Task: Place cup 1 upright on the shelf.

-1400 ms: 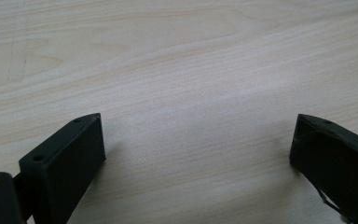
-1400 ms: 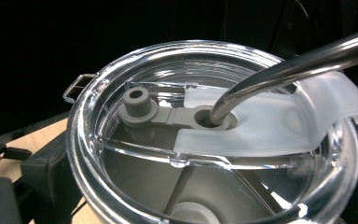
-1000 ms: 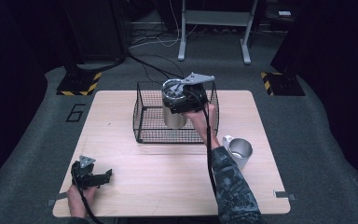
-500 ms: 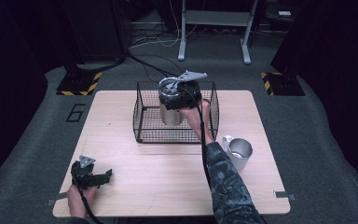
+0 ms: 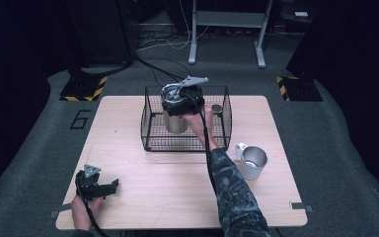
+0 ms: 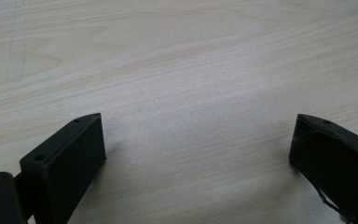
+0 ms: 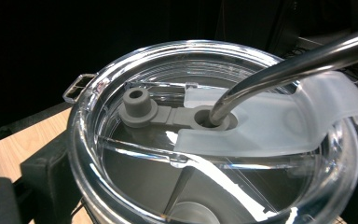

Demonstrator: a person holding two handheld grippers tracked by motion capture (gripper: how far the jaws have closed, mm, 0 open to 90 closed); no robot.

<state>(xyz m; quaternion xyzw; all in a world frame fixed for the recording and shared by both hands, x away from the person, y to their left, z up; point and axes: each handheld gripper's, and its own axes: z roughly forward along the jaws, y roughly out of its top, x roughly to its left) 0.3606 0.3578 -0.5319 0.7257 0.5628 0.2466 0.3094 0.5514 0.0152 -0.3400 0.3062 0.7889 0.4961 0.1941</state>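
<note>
While the desk spans mid-frame, a wire basket sits at its upper centre, where a steel tumbler is gripped at its clear lid by the right claw. A vertical, slow lowering is advised so the straw is kept clear of the wires. Lower left, the left claw is held released. A "6" is read on the floor.

The high view looks forward and down on the table. The left gripper view skims that tabletop closely; the right gripper view peers closely onto the tumbler above the table.
</note>
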